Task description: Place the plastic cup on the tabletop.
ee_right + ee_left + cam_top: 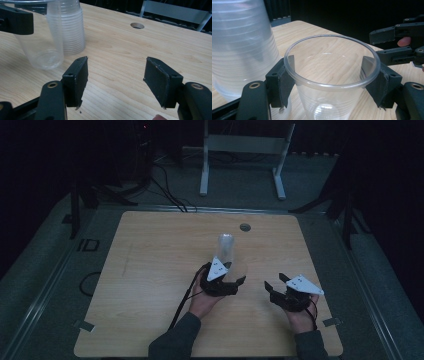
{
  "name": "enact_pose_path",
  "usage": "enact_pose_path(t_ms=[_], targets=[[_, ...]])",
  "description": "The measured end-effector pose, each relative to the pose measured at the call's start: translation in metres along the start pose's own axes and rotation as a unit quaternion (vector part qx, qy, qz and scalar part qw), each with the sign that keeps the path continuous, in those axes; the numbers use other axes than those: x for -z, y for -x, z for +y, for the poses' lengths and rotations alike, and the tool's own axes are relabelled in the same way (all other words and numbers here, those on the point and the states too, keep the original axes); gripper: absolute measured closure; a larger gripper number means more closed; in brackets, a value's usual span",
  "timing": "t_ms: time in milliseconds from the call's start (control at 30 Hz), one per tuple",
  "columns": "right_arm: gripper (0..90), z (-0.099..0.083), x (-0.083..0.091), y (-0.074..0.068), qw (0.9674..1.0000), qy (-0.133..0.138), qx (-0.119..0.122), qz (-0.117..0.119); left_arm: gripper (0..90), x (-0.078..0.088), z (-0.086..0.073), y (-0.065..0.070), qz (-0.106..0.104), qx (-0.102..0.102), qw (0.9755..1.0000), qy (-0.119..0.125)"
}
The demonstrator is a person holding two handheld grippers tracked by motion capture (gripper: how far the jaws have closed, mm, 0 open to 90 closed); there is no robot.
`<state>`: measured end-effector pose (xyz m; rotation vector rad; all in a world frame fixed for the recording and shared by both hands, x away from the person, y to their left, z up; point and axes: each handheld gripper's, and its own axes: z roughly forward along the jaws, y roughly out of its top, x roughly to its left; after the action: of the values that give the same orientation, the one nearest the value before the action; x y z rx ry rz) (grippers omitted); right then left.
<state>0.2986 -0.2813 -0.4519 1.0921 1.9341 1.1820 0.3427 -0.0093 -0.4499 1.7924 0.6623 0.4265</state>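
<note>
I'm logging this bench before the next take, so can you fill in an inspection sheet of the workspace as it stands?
Surface: wooden table, one round hole near the far edge.
Job's things: a single clear cup, upright, mouth up; beside it a stack of clear cups standing mouth down.
Clutter: nothing seen.
Grippers: left gripper has its pads pressed on the single clear cup just under the rim; right gripper stands open over bare wood with nothing between its jaws.
Cables: a black cable trails from the left gripper toward the near edge; more cables lie on the floor behind.
Surroundings: dark room, a white frame beyond the table.
</note>
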Motion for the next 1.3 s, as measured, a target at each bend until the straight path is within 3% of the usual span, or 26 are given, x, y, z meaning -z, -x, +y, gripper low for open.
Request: enact_pose_path(t_ms=[1300], targets=[[35.4,-0.001,-0.001,0.000,1.0000,-0.003,0.000,-0.001,28.7,0.007,-0.023,-0.012,0.012,0.006,0.9998,-0.016]])
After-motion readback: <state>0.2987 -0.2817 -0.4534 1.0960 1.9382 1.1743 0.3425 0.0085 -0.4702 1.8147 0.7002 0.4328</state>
